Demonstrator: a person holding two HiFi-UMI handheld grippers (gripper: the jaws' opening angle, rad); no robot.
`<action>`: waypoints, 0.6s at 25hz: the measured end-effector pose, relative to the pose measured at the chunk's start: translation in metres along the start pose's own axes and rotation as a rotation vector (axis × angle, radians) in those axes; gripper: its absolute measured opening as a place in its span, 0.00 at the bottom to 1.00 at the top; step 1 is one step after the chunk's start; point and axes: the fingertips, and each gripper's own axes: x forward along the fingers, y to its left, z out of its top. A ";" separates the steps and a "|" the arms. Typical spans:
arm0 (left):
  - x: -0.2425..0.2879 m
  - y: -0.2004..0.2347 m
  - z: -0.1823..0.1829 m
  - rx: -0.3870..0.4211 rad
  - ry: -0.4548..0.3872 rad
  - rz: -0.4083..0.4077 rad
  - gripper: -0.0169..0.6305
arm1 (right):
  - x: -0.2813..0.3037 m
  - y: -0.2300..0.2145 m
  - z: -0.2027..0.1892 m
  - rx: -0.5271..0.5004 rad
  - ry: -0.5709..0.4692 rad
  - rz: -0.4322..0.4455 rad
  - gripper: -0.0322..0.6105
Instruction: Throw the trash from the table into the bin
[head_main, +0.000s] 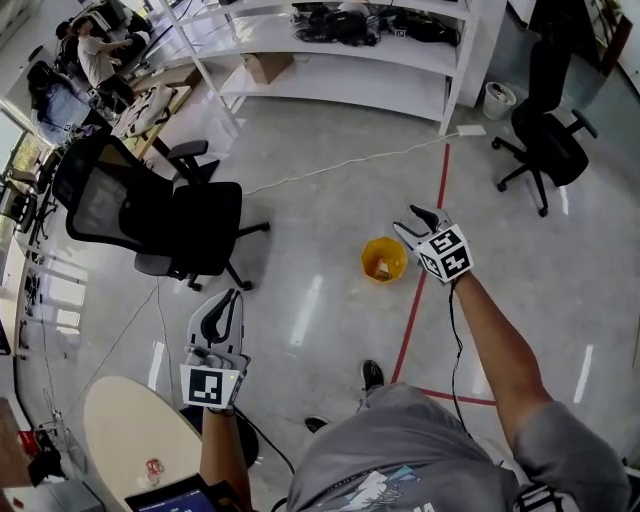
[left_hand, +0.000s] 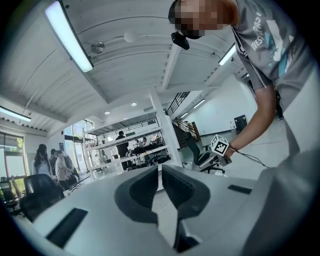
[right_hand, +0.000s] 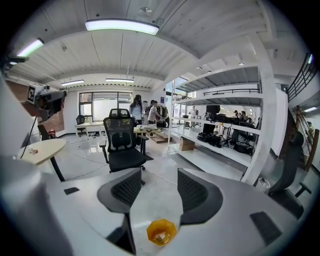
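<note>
A yellow bin (head_main: 384, 259) stands on the floor by a red tape line; in the right gripper view the bin (right_hand: 161, 232) has scraps inside. My right gripper (head_main: 420, 222) hovers just right of it and above, open with nothing between its jaws (right_hand: 159, 192). My left gripper (head_main: 222, 310) hangs over the floor between the black chair and the round table (head_main: 120, 420). Its jaws (left_hand: 160, 182) are empty, with only a narrow slit between them. A small red-and-white piece of trash (head_main: 153, 467) lies on the table.
A black office chair (head_main: 170, 215) stands left of the bin and another chair (head_main: 545, 140) at the back right. White shelving (head_main: 340, 60) runs along the far side. A white cable (head_main: 340, 165) crosses the floor. People sit at desks far left.
</note>
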 end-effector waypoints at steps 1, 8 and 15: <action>0.007 0.004 0.005 0.011 -0.012 -0.006 0.13 | -0.005 0.002 0.006 -0.007 -0.013 0.001 0.39; 0.019 0.037 0.043 0.110 -0.079 -0.007 0.13 | -0.052 0.029 0.087 -0.120 -0.180 0.050 0.39; 0.005 0.073 0.076 0.147 -0.140 0.059 0.13 | -0.100 0.084 0.209 -0.324 -0.448 0.105 0.06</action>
